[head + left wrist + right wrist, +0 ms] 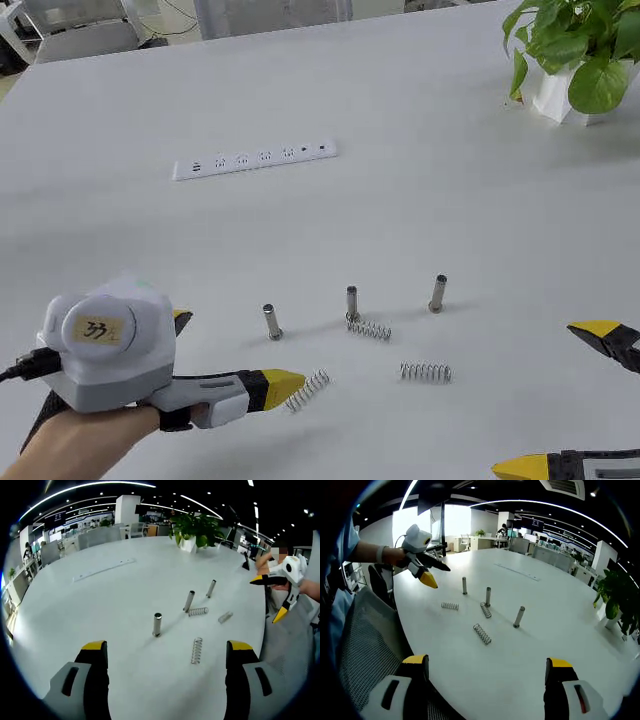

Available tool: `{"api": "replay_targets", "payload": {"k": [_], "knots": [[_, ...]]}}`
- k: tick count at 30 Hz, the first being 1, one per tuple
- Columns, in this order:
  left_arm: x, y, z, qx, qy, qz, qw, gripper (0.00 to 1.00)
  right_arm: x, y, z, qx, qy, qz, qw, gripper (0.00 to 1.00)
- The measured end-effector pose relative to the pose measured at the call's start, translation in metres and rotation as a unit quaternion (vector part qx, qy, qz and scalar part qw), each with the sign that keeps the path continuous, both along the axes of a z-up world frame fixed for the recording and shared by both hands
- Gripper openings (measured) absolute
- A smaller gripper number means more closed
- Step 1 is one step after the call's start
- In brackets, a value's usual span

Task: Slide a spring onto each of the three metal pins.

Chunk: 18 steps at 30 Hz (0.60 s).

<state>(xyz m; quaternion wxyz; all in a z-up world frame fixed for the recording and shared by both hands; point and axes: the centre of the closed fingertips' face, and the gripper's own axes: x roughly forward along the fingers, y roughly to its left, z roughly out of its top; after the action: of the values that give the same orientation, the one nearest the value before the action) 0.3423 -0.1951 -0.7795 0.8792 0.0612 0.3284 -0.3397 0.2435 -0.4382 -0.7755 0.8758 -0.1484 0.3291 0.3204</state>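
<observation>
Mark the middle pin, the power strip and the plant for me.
middle pin [352, 303], head view, on its shaft.
power strip [255, 159], head view, on its top face.
plant [575, 45], head view, on its leaves.

Left pin [272, 322], middle pin [352, 303] and right pin [438, 293] stand upright and bare, in a row beyond the left gripper [240, 348] jaws. Nearest spring [307, 390] lies flat at a jaw tip, second spring [369, 328] lies at the middle pin's base, and third spring [425, 372] lies farther right.
</observation>
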Motion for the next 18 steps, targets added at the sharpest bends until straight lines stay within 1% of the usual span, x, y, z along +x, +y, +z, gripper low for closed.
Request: {"api": "replay_targets", "payload": {"k": [1, 3, 5, 9, 17, 18], "knots": [[-0.003, 0.001, -0.001, 0.002, 0.001, 0.0, 1.0, 0.98, 0.0, 0.0, 0.0, 0.0, -0.001, 0.001, 1.0, 0.97], [-0.007, 0.003, -0.002, 0.002, 0.0, 0.003, 1.0, 0.98, -0.001, 0.001, 0.001, 0.0, -0.003, 0.001, 1.0, 0.97], [-0.011, 0.004, -0.003, 0.001, 0.003, 0.004, 1.0, 0.97, -0.001, 0.001, 0.001, -0.001, -0.004, 0.003, 1.0, 0.96], [-0.019, 0.005, -0.002, 0.002, 0.003, 0.003, 1.0, 0.97, -0.001, 0.002, 0.004, 0.0, -0.008, 0.004, 1.0, 0.97], [-0.031, 0.005, 0.002, 0.006, -0.008, -0.015, 0.9998, 0.96, -0.002, 0.001, 0.003, -0.005, -0.008, 0.007, 0.9999, 0.97], [-0.032, 0.005, 0.001, 0.007, -0.007, -0.016, 0.9998, 0.96, -0.002, 0.001, 0.003, -0.005, -0.008, 0.008, 0.9999, 0.97]]}}
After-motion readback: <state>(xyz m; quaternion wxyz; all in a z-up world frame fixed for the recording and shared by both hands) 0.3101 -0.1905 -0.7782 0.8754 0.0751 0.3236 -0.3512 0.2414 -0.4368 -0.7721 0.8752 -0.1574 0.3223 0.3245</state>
